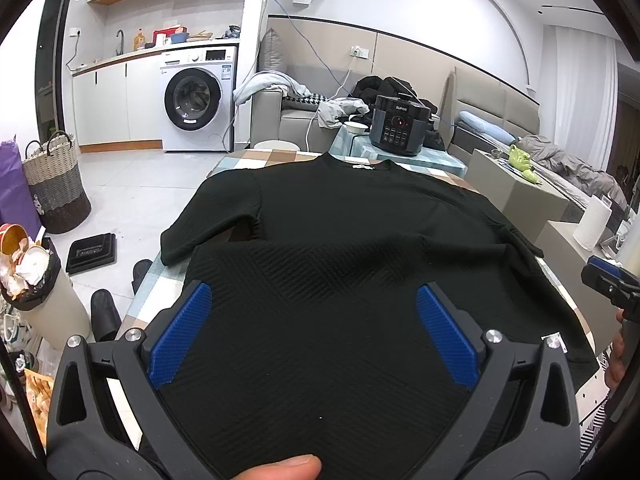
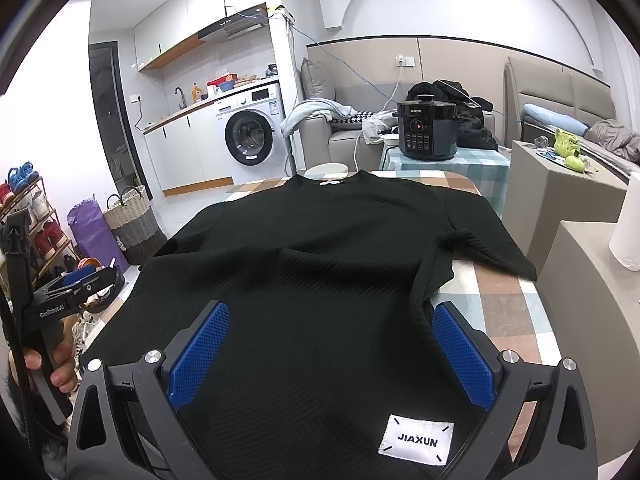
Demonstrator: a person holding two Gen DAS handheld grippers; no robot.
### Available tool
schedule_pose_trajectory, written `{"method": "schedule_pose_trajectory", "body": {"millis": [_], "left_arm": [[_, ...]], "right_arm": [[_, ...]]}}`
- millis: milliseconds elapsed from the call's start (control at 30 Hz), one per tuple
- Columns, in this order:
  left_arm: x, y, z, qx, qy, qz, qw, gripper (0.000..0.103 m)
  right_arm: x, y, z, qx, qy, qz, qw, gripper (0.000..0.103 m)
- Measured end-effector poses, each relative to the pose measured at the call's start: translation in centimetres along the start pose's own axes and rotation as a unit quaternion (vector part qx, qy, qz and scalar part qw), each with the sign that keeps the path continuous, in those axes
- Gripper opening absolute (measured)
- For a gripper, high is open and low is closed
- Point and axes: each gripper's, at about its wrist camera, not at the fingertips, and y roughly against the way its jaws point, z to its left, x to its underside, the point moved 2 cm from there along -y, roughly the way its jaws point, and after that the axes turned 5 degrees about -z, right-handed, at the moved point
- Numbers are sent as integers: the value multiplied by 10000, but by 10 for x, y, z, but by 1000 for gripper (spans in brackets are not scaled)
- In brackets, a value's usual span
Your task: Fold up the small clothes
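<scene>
A black textured short-sleeved top lies flat on the checked tablecloth, collar at the far side. Its lower part is folded up over the chest, and a white "JIAXUN" label shows near the close edge. My left gripper stands open over the folded part, blue pads wide apart, with a thumb at the bottom edge. My right gripper is open over the top's right side. Each gripper also shows in the other's view, the right gripper and the left gripper.
A black pressure cooker sits on a second table behind the collar. A paper towel roll stands on a ledge to the right. To the left are a woven basket and a full bin on the floor.
</scene>
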Motion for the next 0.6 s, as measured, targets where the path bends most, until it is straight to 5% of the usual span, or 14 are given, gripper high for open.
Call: {"method": "schedule_pose_trajectory", "body": {"millis": [600], "left_arm": [[6, -24, 9, 56, 160, 351, 9992, 102]], "right_arm": [[-5, -11, -46, 419, -1141, 298, 9921, 103]]}}
